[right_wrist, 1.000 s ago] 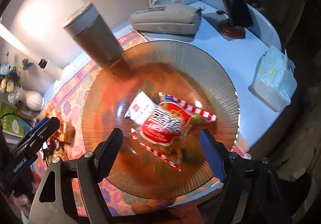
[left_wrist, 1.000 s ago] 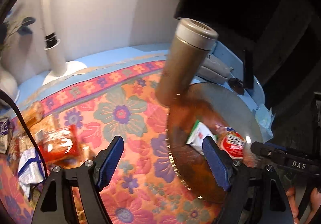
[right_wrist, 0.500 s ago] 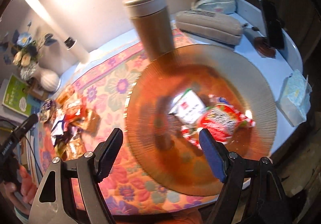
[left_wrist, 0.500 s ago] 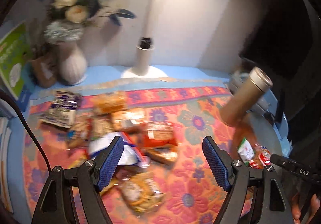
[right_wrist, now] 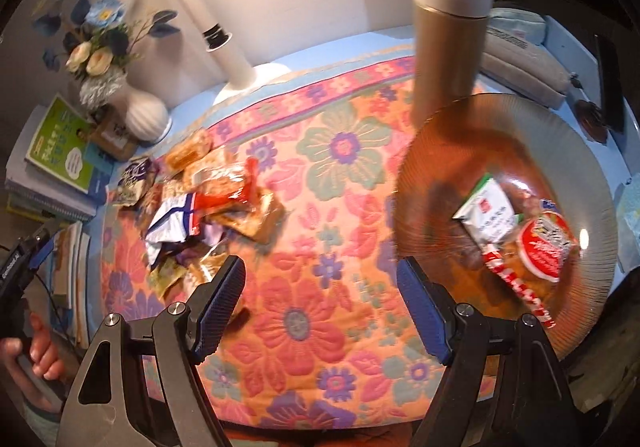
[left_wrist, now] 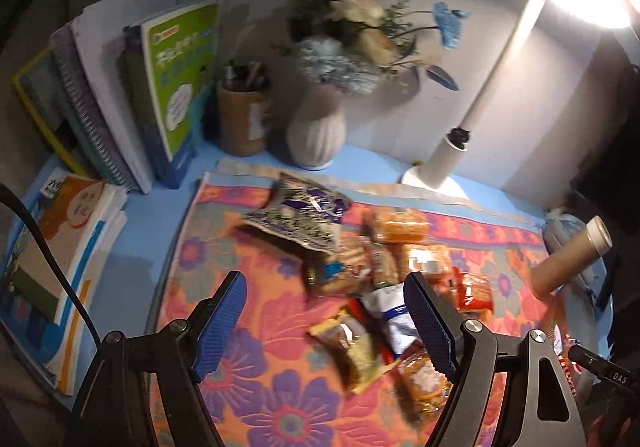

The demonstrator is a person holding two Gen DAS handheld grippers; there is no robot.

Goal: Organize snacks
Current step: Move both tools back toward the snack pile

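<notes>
The left claw [left_wrist: 326, 321] is seen with its blue pads spread wide and nothing between them; the right claw [right_wrist: 320, 311] is likewise held wide and empty above the flowered cloth [right_wrist: 320, 207].

In the left wrist view the pile of snack packets [left_wrist: 360, 279] is spread across the centre and lower right of the frame, just ahead of the left claw and reaching under its right pad. Nearest the gap between the pads a yellow-edged packet [left_wrist: 352, 347] is found, its long axis running from upper left to lower right, one end pointed toward the lower right of the frame. A purple-and-white bag [left_wrist: 300, 219] lies farther up, its long axis also slanted from upper left to lower right.

In the right wrist view the same pile [right_wrist: 200, 199] is placed at centre left, well apart from the right claw, while the ribbed amber plate [right_wrist: 460, 135] with two packets [right_wrist: 516, 235] already on it fills the right side, beside a tall flask [right_wrist: 448, 47].

The left hand is judged the nearer to the loose pile. A turn of its claw would probably be needed so that the yellow-edged packet is taken across its short side.
</notes>
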